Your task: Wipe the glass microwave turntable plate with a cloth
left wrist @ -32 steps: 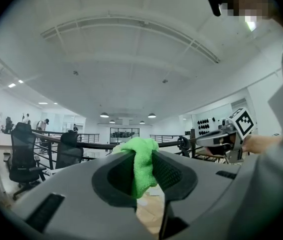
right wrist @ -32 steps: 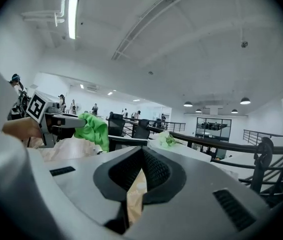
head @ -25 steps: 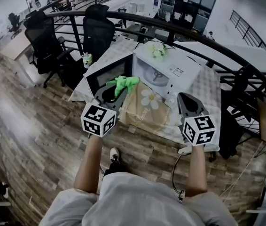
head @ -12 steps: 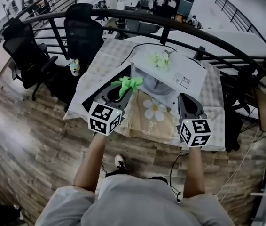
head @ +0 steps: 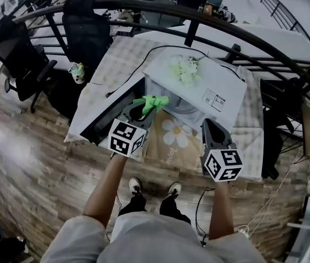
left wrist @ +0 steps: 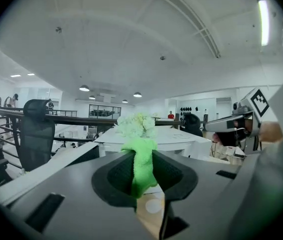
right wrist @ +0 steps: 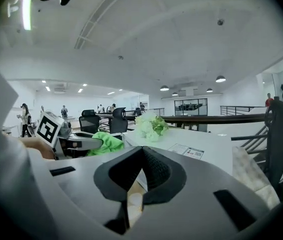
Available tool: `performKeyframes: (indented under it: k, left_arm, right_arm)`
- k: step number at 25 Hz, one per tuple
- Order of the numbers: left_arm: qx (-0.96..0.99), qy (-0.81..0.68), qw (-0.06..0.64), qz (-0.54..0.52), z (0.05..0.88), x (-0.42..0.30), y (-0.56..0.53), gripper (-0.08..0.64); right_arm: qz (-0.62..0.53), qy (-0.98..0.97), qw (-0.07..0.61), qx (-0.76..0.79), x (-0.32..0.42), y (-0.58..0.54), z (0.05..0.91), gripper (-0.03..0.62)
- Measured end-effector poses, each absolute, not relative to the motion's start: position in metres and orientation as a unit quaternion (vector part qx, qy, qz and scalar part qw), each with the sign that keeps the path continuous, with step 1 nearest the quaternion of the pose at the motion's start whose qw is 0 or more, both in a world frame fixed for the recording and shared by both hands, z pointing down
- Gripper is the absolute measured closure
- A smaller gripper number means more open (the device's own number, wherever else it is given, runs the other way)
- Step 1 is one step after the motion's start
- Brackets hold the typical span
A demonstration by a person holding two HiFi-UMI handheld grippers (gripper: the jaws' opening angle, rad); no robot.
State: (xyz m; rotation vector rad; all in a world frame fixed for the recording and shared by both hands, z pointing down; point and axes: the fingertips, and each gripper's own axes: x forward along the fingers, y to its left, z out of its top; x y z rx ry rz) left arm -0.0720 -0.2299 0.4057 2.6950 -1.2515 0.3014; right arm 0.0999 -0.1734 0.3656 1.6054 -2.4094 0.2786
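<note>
Two grippers hang before the open microwave (head: 199, 84); the left gripper (head: 143, 112) is clamped on a green cloth (head: 153, 102), ready for wiping; the right gripper (head: 210, 125), jaws together and empty, idles alongside; the glass plate, likely inside, barely shows.

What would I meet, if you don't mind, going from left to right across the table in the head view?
Open microwave door → left tool gripping the green cloth → flower-print mat → right tool.
</note>
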Motion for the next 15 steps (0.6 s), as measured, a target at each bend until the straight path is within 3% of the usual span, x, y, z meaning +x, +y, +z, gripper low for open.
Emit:
performKeyframes:
  k: [5, 15]
  left_arm:
    - [0.895, -0.418, 0.089, 0.131, 0.463, -0.045, -0.275, 0.451]
    - [0.883, -0.432, 0.100, 0.156, 0.562, -0.011, -0.359, 0.451]
  right_arm:
    - [0.070, -0.835, 0.169, 0.520, 0.107, -0.179, 0.402, 0.580]
    - [0.124, -0.822, 0.188, 0.523, 0.122, -0.184, 0.465, 0.578]
